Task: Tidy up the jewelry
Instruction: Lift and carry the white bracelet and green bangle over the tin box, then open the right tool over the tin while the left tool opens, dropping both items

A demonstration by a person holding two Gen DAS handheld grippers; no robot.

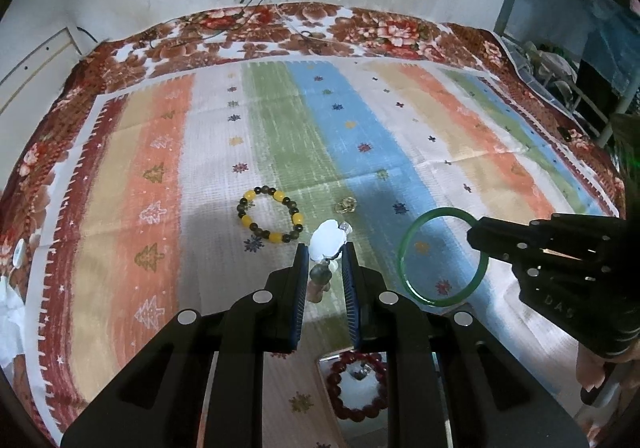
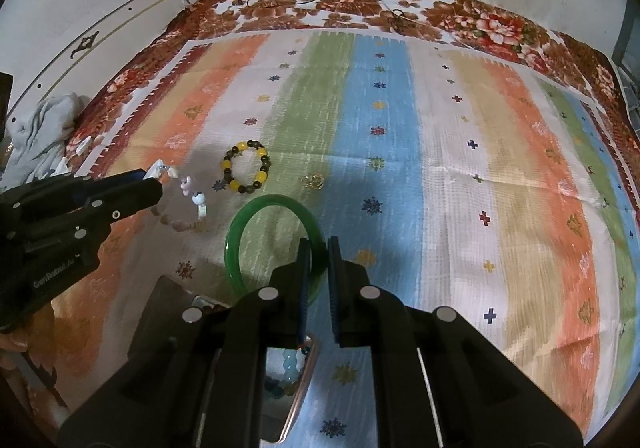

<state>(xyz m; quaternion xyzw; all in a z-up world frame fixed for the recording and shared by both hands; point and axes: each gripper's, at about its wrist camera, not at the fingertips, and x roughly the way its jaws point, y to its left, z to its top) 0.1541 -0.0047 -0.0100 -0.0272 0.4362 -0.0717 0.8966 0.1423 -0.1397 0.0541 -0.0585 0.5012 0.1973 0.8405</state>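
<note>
jewelry hangs from both tools here. in the left wrist view, we see the left gripper (image 1: 325, 248) pinching a white charm bracelet (image 1: 327, 245), its pale charm between the pads and a few dull beads dangling below. taking the yellow and dark bead bracelet (image 1: 271, 214) lying on the striped cloth (image 1: 160, 152) as our landmark, the charm bracelet hangs just right of it and nearer the camera, and a small gold piece (image 1: 345, 205) lies to its right. further right, the right gripper (image 1: 474, 235) nips the rim of the green bangle (image 1: 405, 248). a red bead bracelet (image 1: 358, 384) shows low between the fingers, in what looks like a shiny tray; we cannot make out its edges.

in the right wrist view, the right gripper (image 2: 318, 248) is pressed onto the green bangle (image 2: 236, 244), which sits just below the yellow and dark bead bracelet (image 2: 246, 167). the left gripper (image 2: 154, 178) holds the charm bracelet (image 2: 188, 204) left of that landmark.

we judge the bangle stiff, smooth, likely brittle and slippery, best gripped across its rim. the charm strand is limp and light, and will swing. blue beads (image 2: 289, 366) beneath are half hidden.
</note>
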